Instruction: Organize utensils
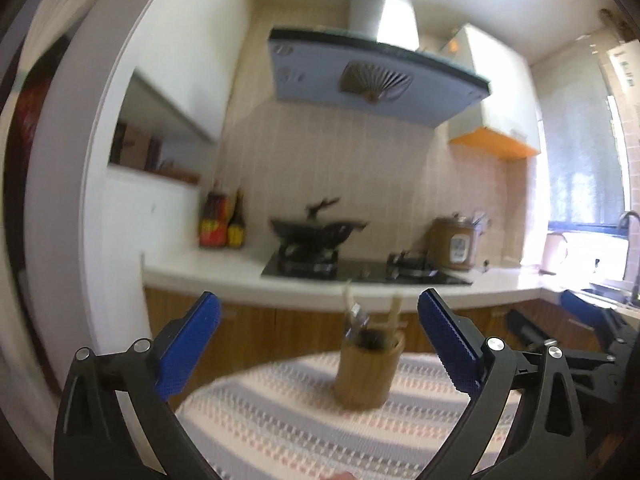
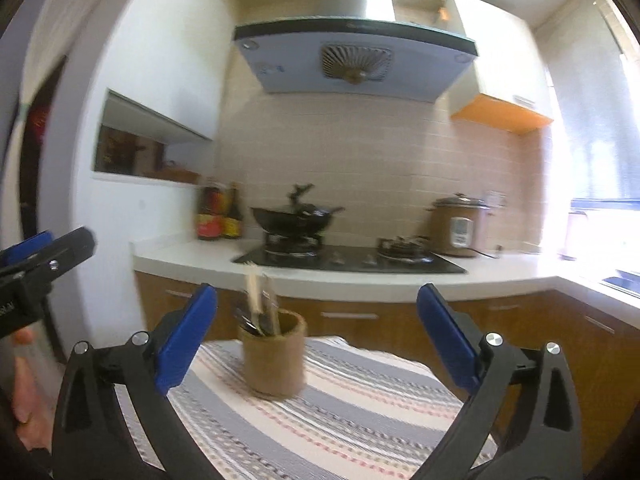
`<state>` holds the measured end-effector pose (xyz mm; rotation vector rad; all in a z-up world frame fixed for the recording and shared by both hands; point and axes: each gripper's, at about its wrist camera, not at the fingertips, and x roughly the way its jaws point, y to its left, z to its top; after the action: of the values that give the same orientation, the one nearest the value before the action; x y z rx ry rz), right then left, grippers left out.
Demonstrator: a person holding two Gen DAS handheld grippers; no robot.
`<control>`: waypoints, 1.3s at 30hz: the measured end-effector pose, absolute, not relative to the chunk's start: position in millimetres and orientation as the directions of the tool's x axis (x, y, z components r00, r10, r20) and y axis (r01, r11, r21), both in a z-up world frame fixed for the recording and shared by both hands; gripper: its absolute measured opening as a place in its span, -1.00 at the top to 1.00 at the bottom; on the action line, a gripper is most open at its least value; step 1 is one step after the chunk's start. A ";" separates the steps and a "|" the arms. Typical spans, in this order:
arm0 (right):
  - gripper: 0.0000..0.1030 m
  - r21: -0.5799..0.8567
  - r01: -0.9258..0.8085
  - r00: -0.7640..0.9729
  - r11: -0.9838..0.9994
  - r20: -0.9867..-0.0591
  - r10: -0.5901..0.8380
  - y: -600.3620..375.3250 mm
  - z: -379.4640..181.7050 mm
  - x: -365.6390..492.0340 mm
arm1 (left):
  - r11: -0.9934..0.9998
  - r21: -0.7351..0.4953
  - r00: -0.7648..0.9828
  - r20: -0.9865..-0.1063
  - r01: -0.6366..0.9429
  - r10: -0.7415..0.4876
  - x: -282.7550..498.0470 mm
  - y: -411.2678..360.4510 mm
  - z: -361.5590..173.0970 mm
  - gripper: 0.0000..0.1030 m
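Utensils (image 1: 362, 322) sit upright in a wooden holder (image 1: 366, 372), mid-table on the striped cloth (image 1: 280, 420), far side of both grippers. Pics blurred, so can't tell each utensil apart: dark handles plus pale sticks poking up.

Left gripper (image 1: 318, 344): jaws spread wide, nothing btwn the blue pads, touching nothing. Holder shows thru the gap, well clear of the fingertips.

Right gripper (image 2: 316, 336): also wide apart, empty, no contact. In its view the holder (image 2: 274, 354) sits left of centre, nearer the left pad but apart from it.

Person's hand (image 2: 26, 392) at the left edge of the right wrist view. Kitchen counter (image 2: 360, 276) w/ stove and wok (image 2: 296, 216) beyond the table.
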<state>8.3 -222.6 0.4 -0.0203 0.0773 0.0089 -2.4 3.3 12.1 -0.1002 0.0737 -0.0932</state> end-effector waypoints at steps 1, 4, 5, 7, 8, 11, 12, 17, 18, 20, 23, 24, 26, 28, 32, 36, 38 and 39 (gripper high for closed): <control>-0.85 -0.006 -0.001 0.996 1.000 -0.093 0.000 -225.6 -7.5 11.8 | 0.991 -0.112 0.992 -0.089 0.075 -0.085 1.8 5.9 5.4 -0.85; -0.85 0.029 0.020 0.995 0.999 -0.101 -0.017 -231.1 -23.2 21.2 | 0.992 -0.127 0.990 -0.142 -0.001 -0.018 17.5 13.9 -21.7 -0.85; -0.85 0.042 0.024 0.995 0.999 -0.098 -0.020 -233.3 -29.1 24.6 | 0.991 -0.133 0.988 -0.156 -0.012 -0.009 23.6 16.6 -31.7 -0.85; -0.85 0.056 0.034 0.995 0.998 -0.094 -0.029 -236.4 -39.7 30.7 | 0.991 -0.126 0.986 -0.168 -0.037 0.015 31.5 19.2 -46.3 -0.85; -0.85 0.048 0.044 0.995 0.998 -0.096 -0.039 -236.3 -45.2 34.6 | 0.992 -0.116 0.988 -0.151 -0.048 0.030 32.7 19.2 -52.6 -0.85; -0.85 0.032 0.052 0.993 0.998 -0.105 -0.049 -235.1 -57.9 41.4 | 0.995 -0.065 0.990 -0.123 -0.073 0.065 37.5 12.4 -64.0 -0.85; -0.85 0.027 0.056 0.993 0.998 -0.107 -0.053 -234.4 -60.9 42.8 | 0.996 -0.049 0.990 -0.117 -0.080 0.073 38.7 9.2 -68.6 -0.85; -0.85 0.011 0.041 0.993 0.999 -0.111 -0.039 -231.5 -67.8 45.0 | 0.989 -0.052 0.982 -0.134 -0.140 0.132 44.2 5.6 -85.6 -0.85; -0.85 0.008 0.037 0.993 0.999 -0.111 -0.036 -231.0 -69.2 44.8 | 0.988 -0.059 0.979 -0.150 -0.146 0.136 45.3 6.7 -89.5 -0.85; -0.85 0.007 0.033 0.993 0.999 -0.116 -0.032 -230.2 -71.7 44.7 | 0.986 -0.049 0.975 -0.166 -0.159 0.149 47.1 8.1 -89.4 -0.85; -0.85 0.009 0.030 0.993 1.000 -0.118 -0.028 -228.8 -72.9 44.5 | 0.985 -0.033 0.973 -0.167 -0.168 0.161 48.8 6.7 -90.7 -0.85; -0.85 0.007 0.033 0.993 0.999 -0.113 -0.032 -228.3 -72.7 43.6 | 0.986 -0.027 0.972 -0.171 -0.166 0.159 49.3 5.2 -91.2 -0.85; -0.85 0.007 0.033 0.993 0.999 -0.110 -0.032 -228.5 -73.1 42.1 | 0.987 -0.013 0.972 -0.177 -0.162 0.157 50.2 2.8 -91.3 -0.85; -0.85 0.010 0.029 0.993 1.000 -0.114 -0.028 -228.6 -72.9 42.1 | 0.987 -0.007 0.973 -0.169 -0.161 0.157 48.4 1.2 -90.9 -0.85; -0.85 0.018 0.025 0.994 1.000 -0.110 -0.023 -229.6 -71.5 39.3 | 0.987 0.002 0.974 -0.160 -0.160 0.158 46.1 -1.2 -90.8 -0.85; -0.85 0.017 0.027 0.994 0.999 -0.110 -0.025 -229.6 -70.9 38.2 | 0.987 0.006 0.974 -0.162 -0.158 0.157 45.7 -1.5 -90.8 -0.85; -0.85 0.018 0.026 0.994 1.000 -0.110 -0.024 -229.7 -71.3 38.5 | 0.986 0.011 0.975 -0.149 -0.166 0.166 43.4 -2.8 -90.0 -0.85; -0.85 0.016 0.026 0.994 1.000 -0.111 -0.025 -229.5 -71.4 38.4 | 0.986 0.013 0.977 -0.135 -0.167 0.167 41.1 -3.5 -89.3 -0.85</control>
<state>38.4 -229.5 -71.4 0.0170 0.1108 -0.0256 41.1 -3.5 -89.3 0.0018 0.1365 0.1683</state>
